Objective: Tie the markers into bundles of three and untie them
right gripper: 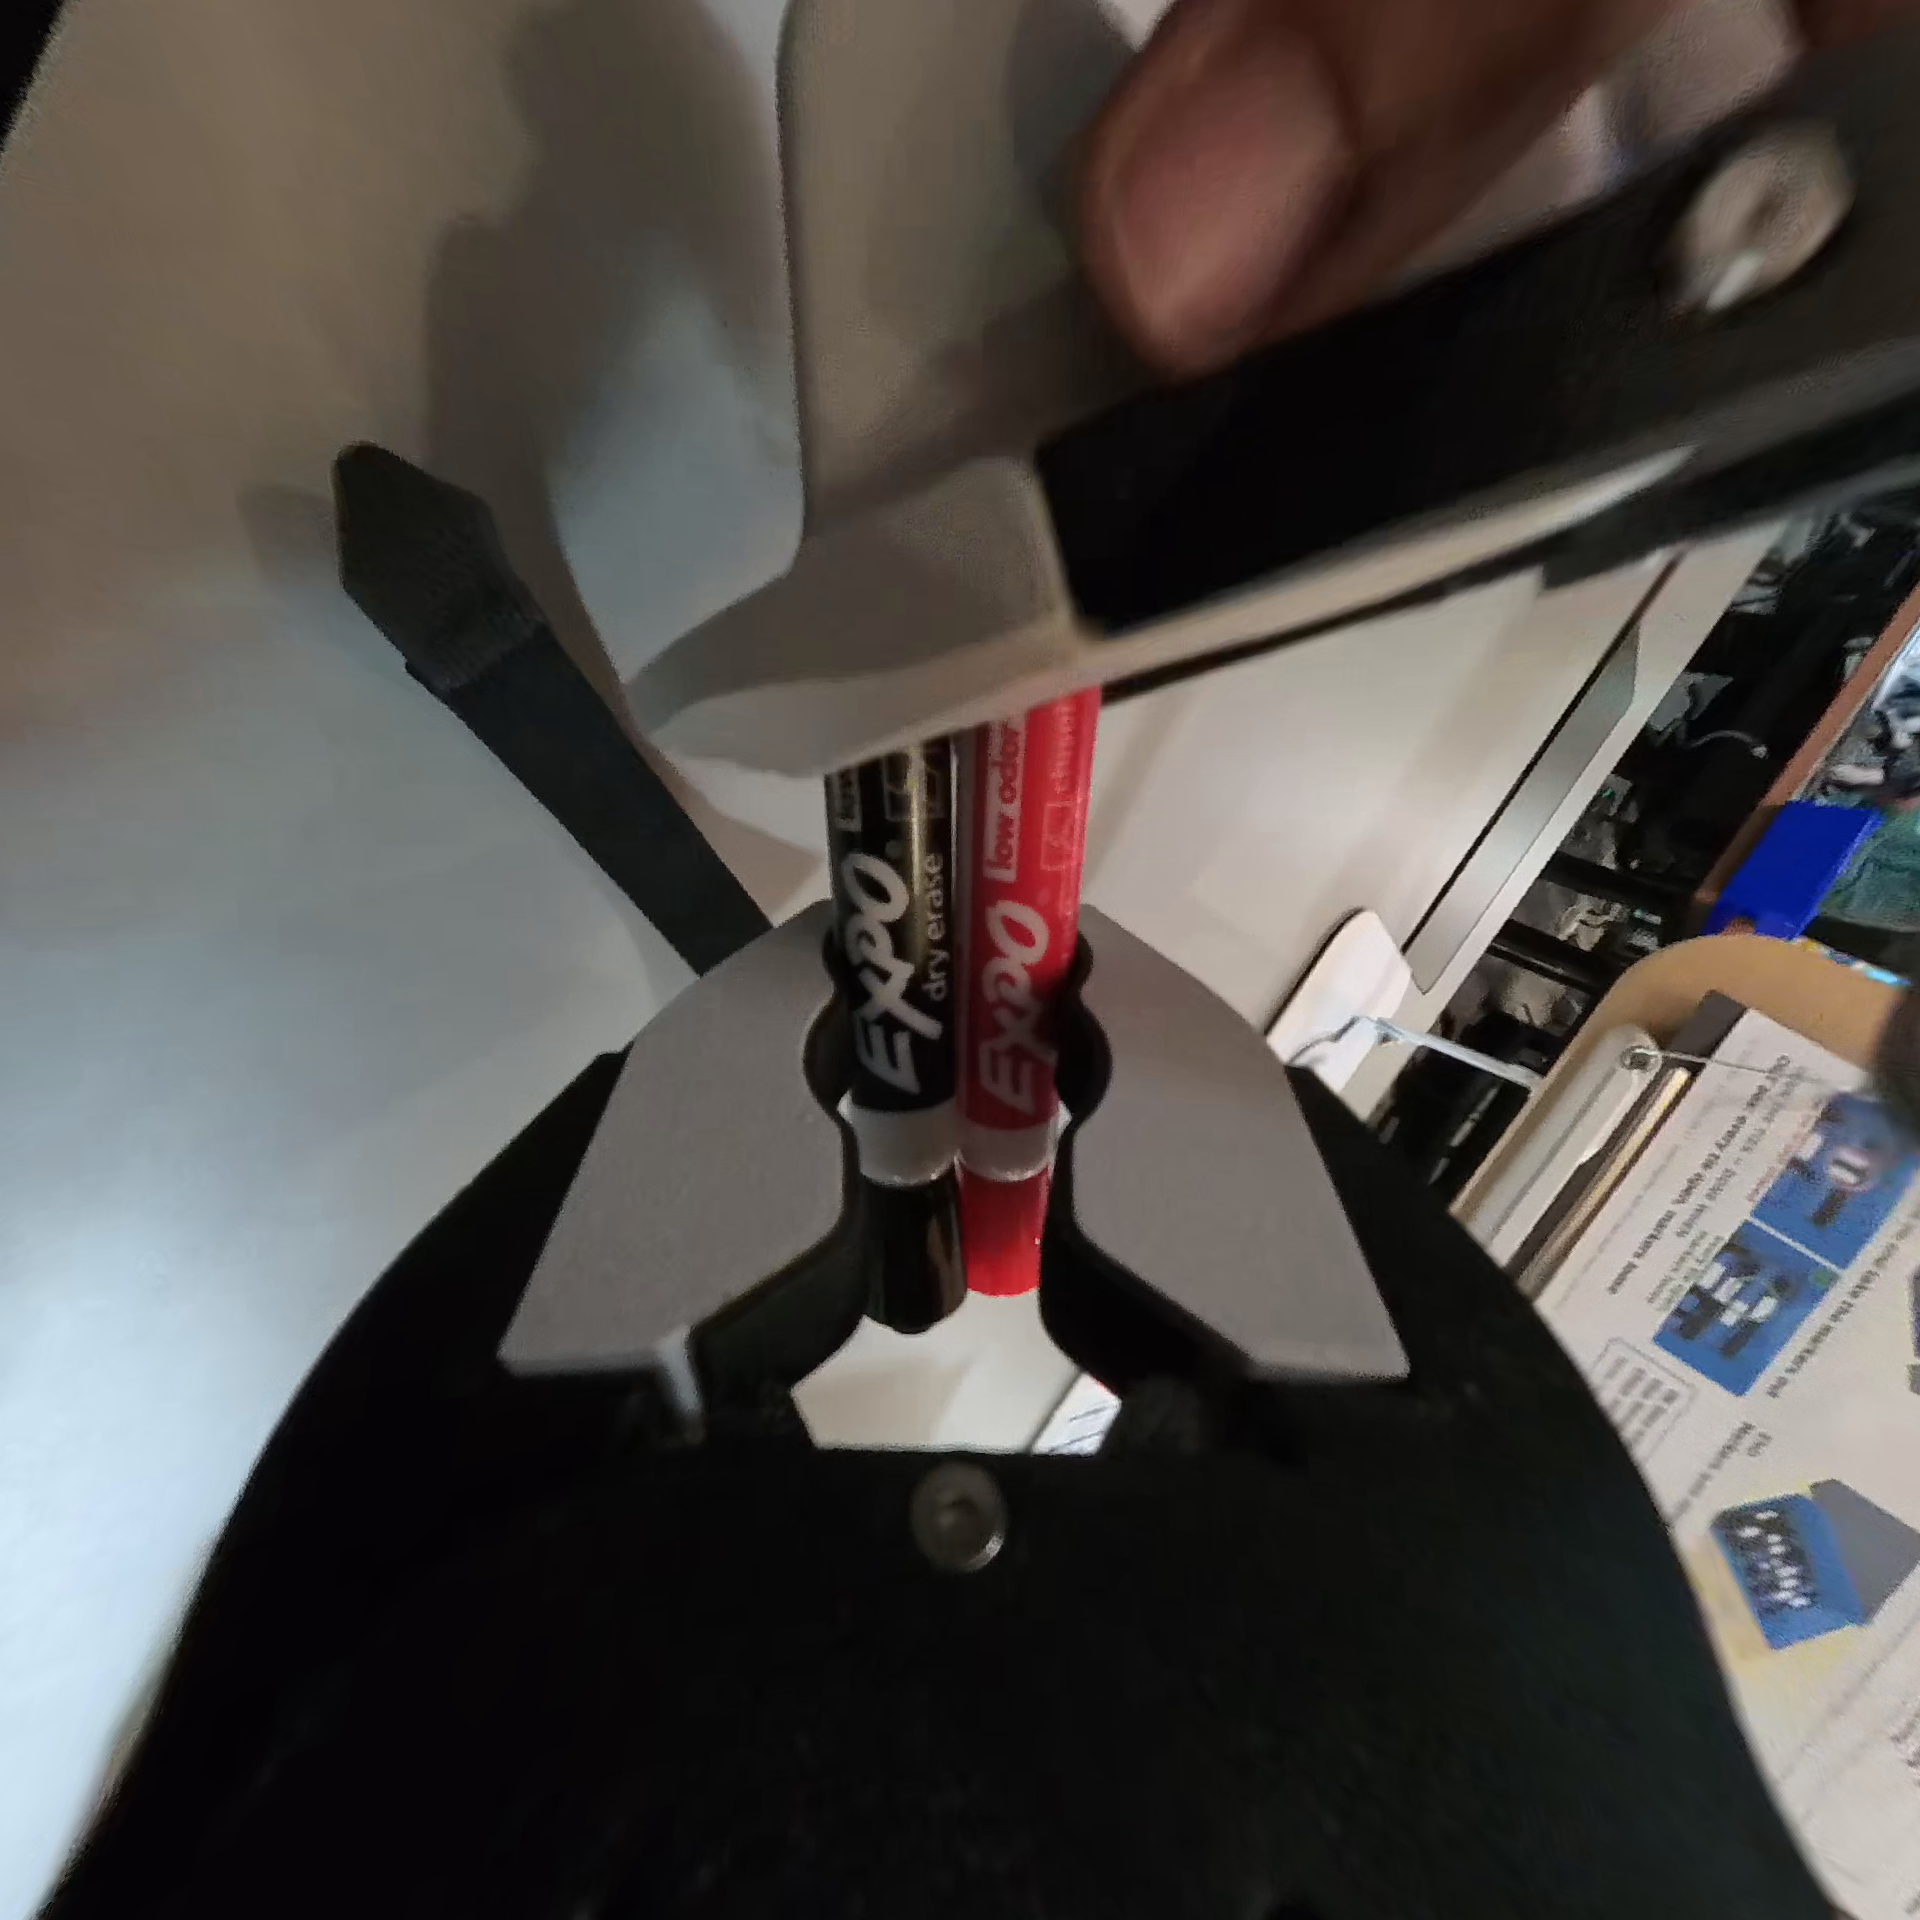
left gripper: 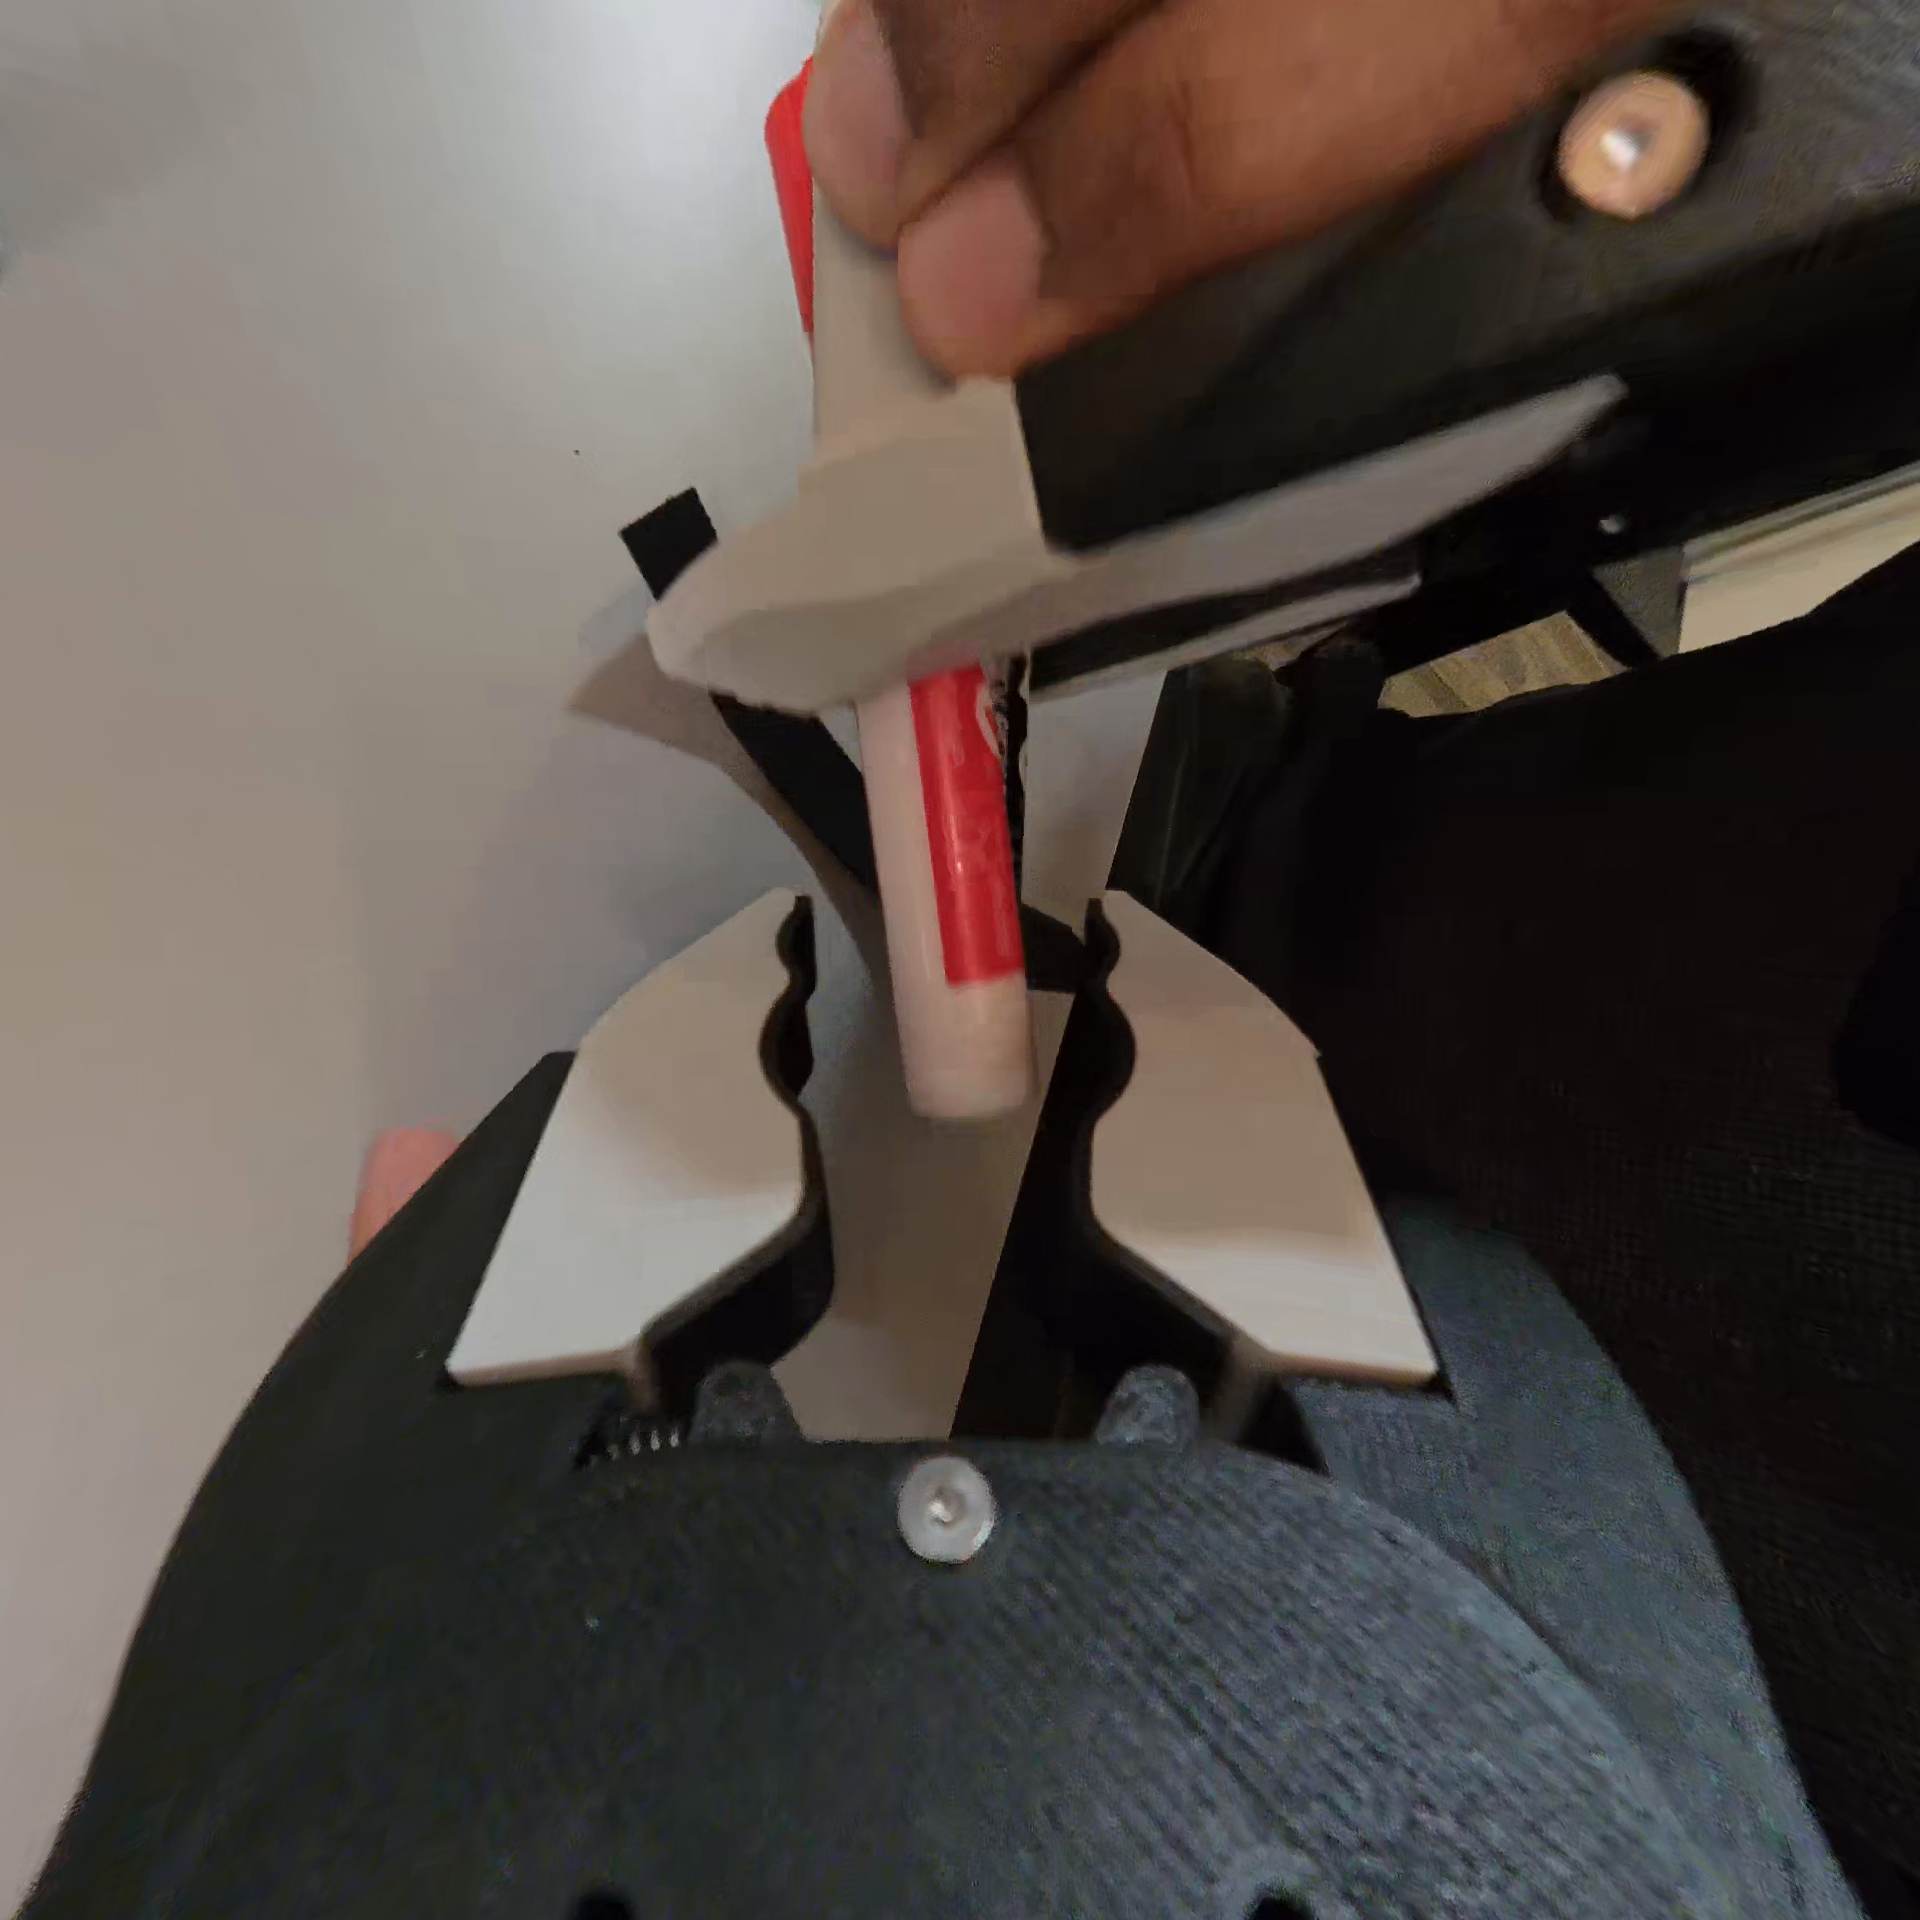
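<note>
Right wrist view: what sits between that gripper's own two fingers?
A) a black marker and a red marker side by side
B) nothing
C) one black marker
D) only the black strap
A: the right gripper is shut on a black marker and a red marker lying side by side between its fingers, while the black strap trails off to the left, outside them.

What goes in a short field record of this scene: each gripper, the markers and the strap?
left gripper: open, fingers either side of a red marker's end
right gripper: shut on the two markers
black marker: side by side with the red one, touching
red marker: to the right of the black one in the right wrist view
markers visible in the grip: two; a third cannot be confirmed
strap: black, over the table, not seen round the markers
table: white
</note>
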